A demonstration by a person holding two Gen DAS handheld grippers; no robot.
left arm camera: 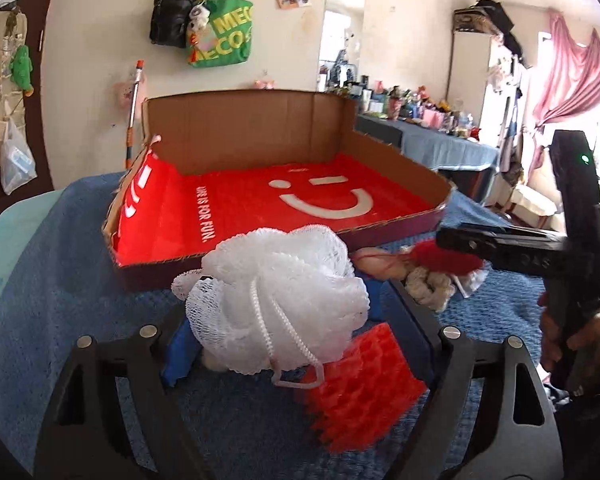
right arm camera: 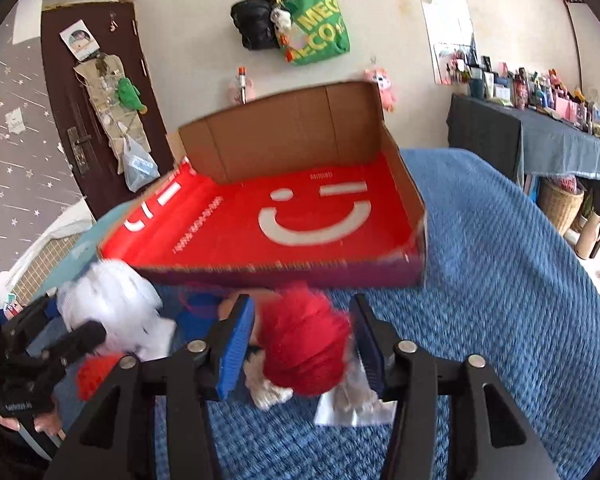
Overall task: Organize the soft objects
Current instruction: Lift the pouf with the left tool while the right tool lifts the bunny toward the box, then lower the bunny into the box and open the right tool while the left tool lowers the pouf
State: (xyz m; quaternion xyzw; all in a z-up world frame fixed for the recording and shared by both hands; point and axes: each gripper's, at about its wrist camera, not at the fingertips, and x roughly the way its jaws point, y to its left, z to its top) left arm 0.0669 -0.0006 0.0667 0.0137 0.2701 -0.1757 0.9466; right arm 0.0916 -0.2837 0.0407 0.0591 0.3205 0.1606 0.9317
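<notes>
A white mesh bath pouf [left arm camera: 276,300] lies on the blue blanket between the fingers of my left gripper [left arm camera: 292,300], which stands wide open with neither pad pressing on it. A red yarn ball [right arm camera: 304,348] sits between the blue pads [right arm camera: 234,344] of my right gripper [right arm camera: 300,304]; the jaws stand apart, with a gap showing on the left side. Just beyond both is a shallow cardboard box [right arm camera: 292,128] with a red smiley lining and nothing in it. The left wrist view shows the right gripper [left arm camera: 460,246] over the yarn ball [left arm camera: 444,260].
A red honeycomb piece [left arm camera: 364,396] lies under the pouf's cord. Beside the yarn ball are a cream knotted rope [right arm camera: 268,392] and a clear plastic bag [right arm camera: 352,404]. The blue blanket [right arm camera: 500,280] stretches to the right. A cluttered side table [right arm camera: 540,120] stands beyond.
</notes>
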